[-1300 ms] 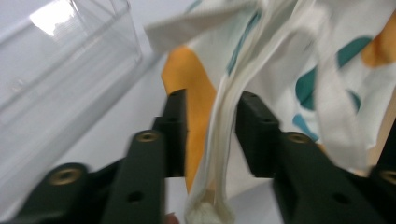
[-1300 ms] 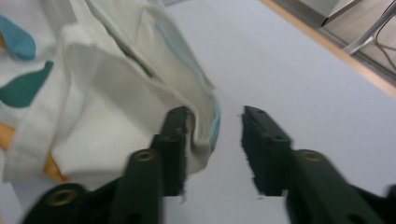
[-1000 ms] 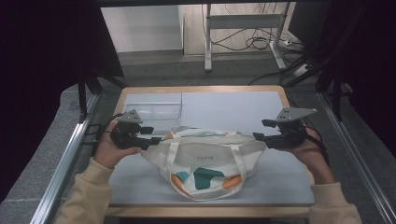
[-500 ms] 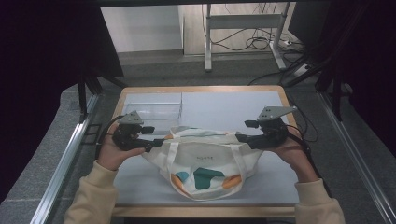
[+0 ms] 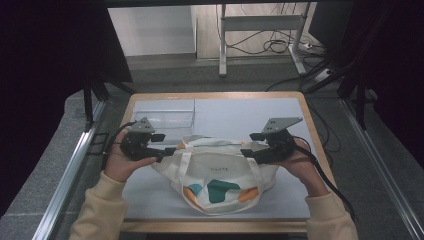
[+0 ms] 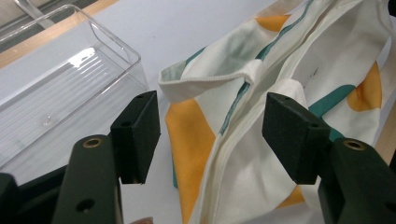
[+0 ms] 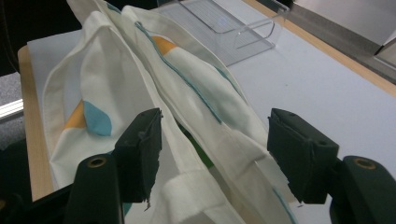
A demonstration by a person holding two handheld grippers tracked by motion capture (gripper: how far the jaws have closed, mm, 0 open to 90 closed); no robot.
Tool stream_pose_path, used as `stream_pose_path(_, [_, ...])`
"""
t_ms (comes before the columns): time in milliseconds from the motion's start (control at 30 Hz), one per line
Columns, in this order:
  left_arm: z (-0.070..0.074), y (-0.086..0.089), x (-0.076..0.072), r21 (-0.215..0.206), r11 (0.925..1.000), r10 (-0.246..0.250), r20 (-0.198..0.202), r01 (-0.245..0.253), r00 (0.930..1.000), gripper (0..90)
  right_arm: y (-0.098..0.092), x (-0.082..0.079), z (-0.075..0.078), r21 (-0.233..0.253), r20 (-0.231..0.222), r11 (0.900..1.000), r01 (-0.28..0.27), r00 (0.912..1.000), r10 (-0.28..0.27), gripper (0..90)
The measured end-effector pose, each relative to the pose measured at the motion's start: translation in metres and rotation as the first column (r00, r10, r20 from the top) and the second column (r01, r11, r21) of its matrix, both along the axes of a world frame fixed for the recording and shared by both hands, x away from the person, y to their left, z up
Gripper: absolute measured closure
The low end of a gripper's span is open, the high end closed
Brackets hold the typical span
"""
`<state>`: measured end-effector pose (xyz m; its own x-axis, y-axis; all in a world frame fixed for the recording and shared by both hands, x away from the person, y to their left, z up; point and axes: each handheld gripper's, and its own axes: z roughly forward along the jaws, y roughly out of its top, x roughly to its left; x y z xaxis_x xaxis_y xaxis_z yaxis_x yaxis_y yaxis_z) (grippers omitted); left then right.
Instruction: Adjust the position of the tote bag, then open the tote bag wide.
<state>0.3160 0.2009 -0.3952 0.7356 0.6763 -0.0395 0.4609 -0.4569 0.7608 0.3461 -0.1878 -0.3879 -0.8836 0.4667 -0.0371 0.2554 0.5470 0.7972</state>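
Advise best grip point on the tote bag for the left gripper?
Take the tote bag by its rim hem beside the handle strap: a thin doubled edge already lying between the open left gripper jaws. Probably close straight in from the bag's left end.

The bag (image 5: 215, 175) lies mid-tabletop (image 5: 240, 112) before you; the tray (image 5: 162, 114) sits behind it to your left. Your left gripper (image 5: 167, 150) and right gripper (image 5: 248, 152) flank the bag.
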Motion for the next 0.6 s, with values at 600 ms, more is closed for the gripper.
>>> stream_pose_path(600, [0.009, -0.029, 0.017, 0.072, 0.9947, -0.074, 0.014, 0.073, 0.9971, 40.5, 0.023, -0.014, 0.008, -0.040, 0.006, 0.999, -0.037, 0.9993, 0.037, 36.6])
